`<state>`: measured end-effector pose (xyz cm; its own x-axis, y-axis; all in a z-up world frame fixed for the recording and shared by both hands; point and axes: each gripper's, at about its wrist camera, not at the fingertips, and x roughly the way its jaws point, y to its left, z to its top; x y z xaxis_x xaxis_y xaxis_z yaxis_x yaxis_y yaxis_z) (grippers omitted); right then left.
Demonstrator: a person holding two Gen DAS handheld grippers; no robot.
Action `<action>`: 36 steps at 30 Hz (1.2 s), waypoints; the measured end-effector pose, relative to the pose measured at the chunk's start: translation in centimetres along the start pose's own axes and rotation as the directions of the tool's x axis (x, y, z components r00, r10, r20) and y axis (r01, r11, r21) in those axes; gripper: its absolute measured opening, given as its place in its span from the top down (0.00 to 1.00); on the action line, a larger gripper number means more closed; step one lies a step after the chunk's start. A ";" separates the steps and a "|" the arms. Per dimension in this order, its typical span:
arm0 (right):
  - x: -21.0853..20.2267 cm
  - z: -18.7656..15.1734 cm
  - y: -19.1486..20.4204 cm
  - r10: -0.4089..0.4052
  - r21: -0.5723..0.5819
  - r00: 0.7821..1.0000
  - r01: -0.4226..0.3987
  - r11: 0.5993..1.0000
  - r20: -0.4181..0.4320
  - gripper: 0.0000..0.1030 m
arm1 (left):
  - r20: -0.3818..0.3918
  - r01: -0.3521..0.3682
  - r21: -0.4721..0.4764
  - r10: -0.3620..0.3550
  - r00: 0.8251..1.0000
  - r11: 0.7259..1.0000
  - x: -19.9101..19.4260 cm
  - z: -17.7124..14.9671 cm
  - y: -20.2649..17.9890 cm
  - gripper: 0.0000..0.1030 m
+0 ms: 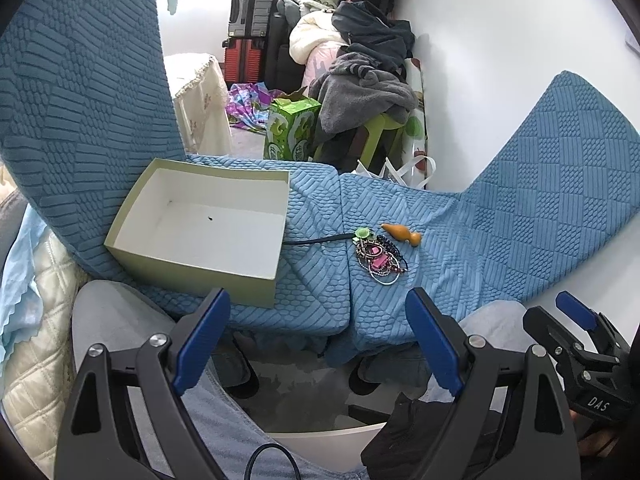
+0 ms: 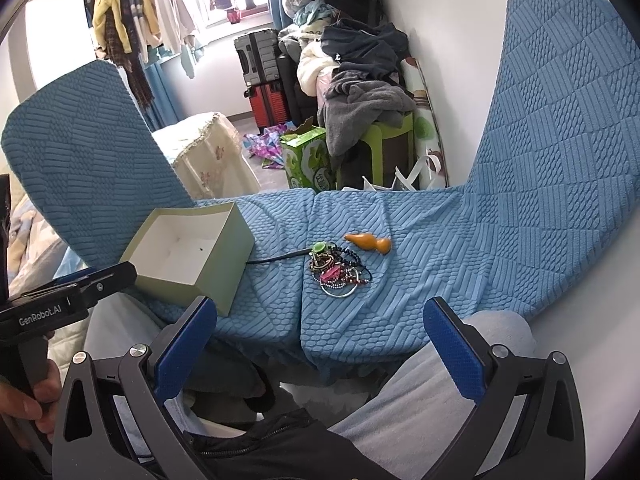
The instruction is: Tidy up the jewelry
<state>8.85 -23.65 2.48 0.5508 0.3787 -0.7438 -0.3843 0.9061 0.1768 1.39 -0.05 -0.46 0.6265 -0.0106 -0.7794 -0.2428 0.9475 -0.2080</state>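
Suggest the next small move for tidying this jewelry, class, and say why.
Probably bring the right gripper forward and down to the jewelry pile. Both grippers are open and holding nothing, the box is empty, and the pile lies untouched on the blue cover, nearer the right side.

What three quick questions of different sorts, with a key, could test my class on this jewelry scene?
1. True or false: the box already holds jewelry.
2. Which lies beside the jewelry pile? A) a spoon B) an orange gourd C) a phone
3. Fill in: both the left tool and the right tool are ____.

Key: 1. False, it is empty but for a dark speck. 2. B. 3. Open, holding nothing.
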 end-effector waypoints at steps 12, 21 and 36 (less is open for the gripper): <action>2.8 0.5 -1.8 0.010 0.012 1.000 -0.010 1.000 -0.008 0.00 | -0.039 0.010 0.003 -0.010 0.999 1.000 3.1 0.2 -0.4 0.14; 6.7 0.6 -4.0 -0.005 0.038 1.000 0.006 0.999 -0.021 0.00 | -0.089 0.019 -0.002 -0.019 0.996 1.000 7.3 0.8 -0.7 0.14; 16.3 2.1 -8.8 0.059 0.080 0.993 -0.051 0.995 -0.105 0.35 | -0.151 0.128 0.069 -0.116 0.982 0.989 14.0 2.7 -4.4 0.22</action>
<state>22.77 -25.07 -9.87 0.4460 0.4097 -0.7958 -0.3511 0.8979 0.2655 13.20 -3.48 -8.89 0.5313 -0.1688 -0.8302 -0.1090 0.9582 -0.2646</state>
